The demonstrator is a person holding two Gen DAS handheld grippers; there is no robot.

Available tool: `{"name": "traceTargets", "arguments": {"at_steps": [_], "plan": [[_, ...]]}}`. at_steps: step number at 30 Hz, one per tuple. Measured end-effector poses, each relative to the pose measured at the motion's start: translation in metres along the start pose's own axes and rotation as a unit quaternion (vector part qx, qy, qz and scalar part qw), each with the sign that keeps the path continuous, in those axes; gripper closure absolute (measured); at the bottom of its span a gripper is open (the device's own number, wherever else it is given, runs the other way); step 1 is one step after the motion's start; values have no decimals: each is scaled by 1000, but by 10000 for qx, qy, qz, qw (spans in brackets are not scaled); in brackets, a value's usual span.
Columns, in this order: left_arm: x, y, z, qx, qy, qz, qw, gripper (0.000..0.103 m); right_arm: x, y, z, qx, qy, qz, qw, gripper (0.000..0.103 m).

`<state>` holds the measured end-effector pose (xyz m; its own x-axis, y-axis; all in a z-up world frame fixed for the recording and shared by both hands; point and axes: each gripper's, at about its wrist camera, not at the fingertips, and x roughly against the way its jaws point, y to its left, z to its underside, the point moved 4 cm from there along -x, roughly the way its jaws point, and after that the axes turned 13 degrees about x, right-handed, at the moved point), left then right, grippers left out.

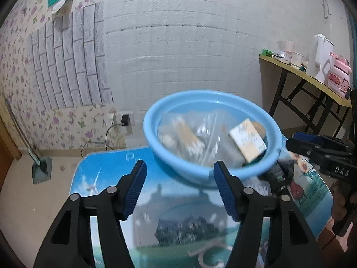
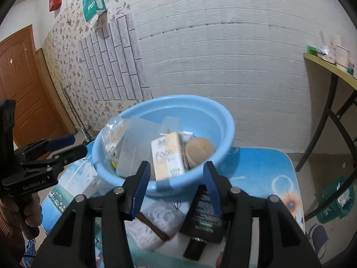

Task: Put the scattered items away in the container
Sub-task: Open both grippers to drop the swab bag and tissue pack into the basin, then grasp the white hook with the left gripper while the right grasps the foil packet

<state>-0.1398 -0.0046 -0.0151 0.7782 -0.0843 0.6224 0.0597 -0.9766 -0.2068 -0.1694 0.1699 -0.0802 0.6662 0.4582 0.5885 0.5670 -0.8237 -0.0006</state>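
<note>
Right wrist view: the right tool (image 2: pixel 176 189) hovers with its jaws partly spread and nothing pinched between them. Just below it on the counter (image 2: pixel 256 167) lie 2 items not yet tidied: a black tube (image 2: pixel 204 214) at about 5 o'clock from the tool's tips, and a white mesh bundle with a brown band (image 2: pixel 154 225) at about 7 o'clock. The tube's long axis runs roughly 12 to 6 o'clock, cap end nearest the camera, its top touching the right pad or just behind it. The blue basin (image 2: pixel 225 120) sits at 12 o'clock, already holding a tissue pack (image 2: pixel 167 158), a round sponge (image 2: pixel 199 149) and clear bags.

Left wrist view: the left tool (image 1: pixel 179 187) is spread and empty, over bare counter near the basin's rim, with the tube well off at 3 o'clock. The right tool is plainly nearer both loose items, so the next pick likely falls to it, with the jaws straddling the tube's width.
</note>
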Motion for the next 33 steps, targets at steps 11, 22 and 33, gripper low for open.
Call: {"name": "traceTargets", "arguments": {"at_steps": [11, 22, 33], "plan": [[3, 12, 62, 128, 571, -96, 9982, 38, 19, -7, 41, -179, 360, 228, 9989, 54], [-4, 1, 98, 144, 1124, 88, 9935, 38, 23, -14, 74, -296, 692, 357, 9965, 54], [-21, -9, 109, 181, 1489, 75, 9887, 38, 11, -55, 92, -772, 1083, 871, 9873, 54]]}}
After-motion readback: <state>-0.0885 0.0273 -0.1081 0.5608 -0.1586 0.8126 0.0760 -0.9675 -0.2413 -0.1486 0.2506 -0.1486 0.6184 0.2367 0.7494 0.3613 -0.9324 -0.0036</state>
